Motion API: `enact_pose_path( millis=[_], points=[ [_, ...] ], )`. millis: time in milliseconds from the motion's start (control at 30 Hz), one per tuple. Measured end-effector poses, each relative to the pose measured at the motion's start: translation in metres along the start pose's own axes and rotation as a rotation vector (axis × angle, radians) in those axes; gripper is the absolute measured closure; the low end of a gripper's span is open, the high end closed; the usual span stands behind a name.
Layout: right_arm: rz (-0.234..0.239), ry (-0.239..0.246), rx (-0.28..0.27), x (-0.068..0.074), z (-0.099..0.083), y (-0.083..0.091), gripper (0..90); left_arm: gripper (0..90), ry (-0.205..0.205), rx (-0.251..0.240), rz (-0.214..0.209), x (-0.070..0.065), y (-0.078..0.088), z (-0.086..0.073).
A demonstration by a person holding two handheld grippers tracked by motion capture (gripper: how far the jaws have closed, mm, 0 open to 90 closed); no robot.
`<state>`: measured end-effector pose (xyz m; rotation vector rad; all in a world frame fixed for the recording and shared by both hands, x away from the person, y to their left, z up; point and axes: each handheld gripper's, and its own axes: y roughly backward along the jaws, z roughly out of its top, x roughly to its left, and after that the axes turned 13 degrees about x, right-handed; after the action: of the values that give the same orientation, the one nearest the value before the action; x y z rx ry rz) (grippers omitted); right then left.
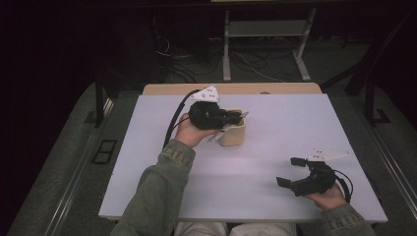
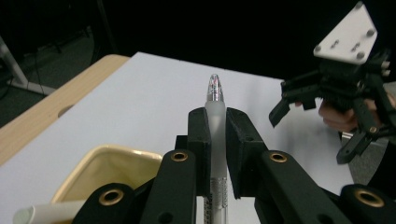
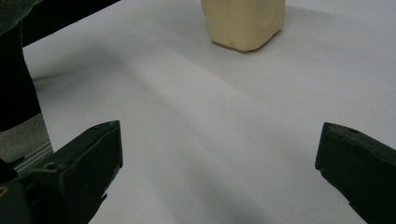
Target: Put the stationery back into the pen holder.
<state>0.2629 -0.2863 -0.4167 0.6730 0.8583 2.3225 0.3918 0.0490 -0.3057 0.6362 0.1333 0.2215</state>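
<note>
A person's left hand (image 1: pixel 189 132), in a grey-green denim-like sleeve (image 1: pixel 157 189), reaches up the left half of the desk (image 1: pixel 275 123), a smooth, matte white top with a strip of pale wood along its far edge. That hand carries the left gripper (image 2: pixel 215 140), black and blocky with brass-coloured pivot rivets, held above the desk and pointing toward the right edge. Its jaws are pinched tight on a pen (image 2: pixel 215 126): a slim, frosted, translucent barrel with a clear rounded tip that sticks out past the pads, and a finely ribbed grip section lower down between the jaw arms. The pen sits over the cup, near the desk's middle and closer to the far edge.

Just under and beside the gripper stands the cup (image 1: pixel 233 132), a cream-yellow holder with rounded corners, soft thick walls and an open squarish mouth; a pale cylindrical object (image 2: pixel 42 213) lies by its rim.

Toward the desk's near right corner, the right hand (image 1: pixel 327 197) holds the right gripper (image 1: pixel 295 172) low over the surface, angled toward the cup, with its jaws spread wide and holding nothing. Bare white desk lies between it and the cup.
</note>
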Motion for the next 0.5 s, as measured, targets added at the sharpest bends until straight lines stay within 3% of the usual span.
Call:
enact_pose_path(
  millis=[500],
  points=[
    [0.003, -0.002, 0.0, 0.0, 0.0, 0.0, 0.4, 79.5, -0.011, -0.056, 0.004, 0.003, 0.005, 0.025]
  ],
)
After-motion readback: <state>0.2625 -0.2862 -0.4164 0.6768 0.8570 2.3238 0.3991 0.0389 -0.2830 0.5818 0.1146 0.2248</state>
